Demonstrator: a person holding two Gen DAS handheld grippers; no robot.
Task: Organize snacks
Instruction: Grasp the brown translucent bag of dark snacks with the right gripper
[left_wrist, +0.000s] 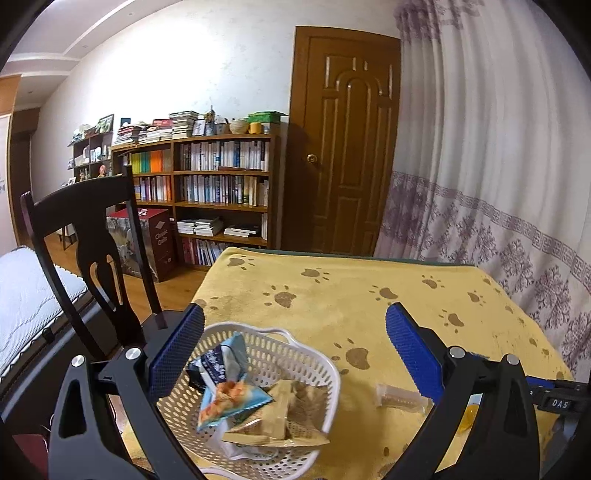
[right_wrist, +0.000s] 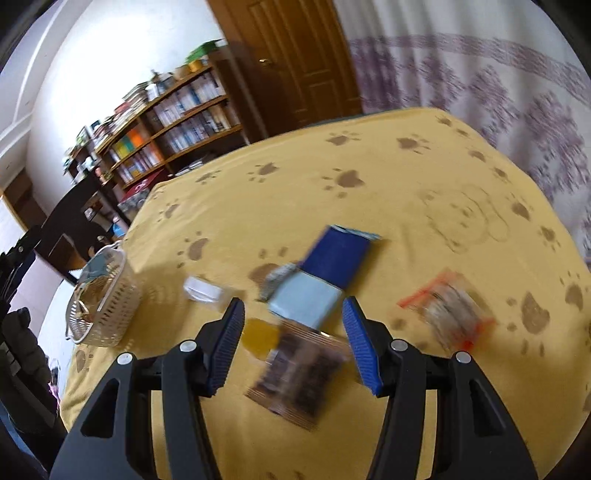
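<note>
Left wrist view: left gripper fingers spread, empty, above white basket. Basket holds blue packet and tan packets; sorting judged partly done.

Right wrist view, blurred: right gripper fingers spread, empty. Only this view shows loose snacks on yellow surface: dark packet, blue box, red-edged packet. Basket well apart, at left.

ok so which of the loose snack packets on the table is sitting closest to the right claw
The dark brown packet, lying just in front of the open right claw. The blue packet and the red-edged clear packet lie farther off.
</note>
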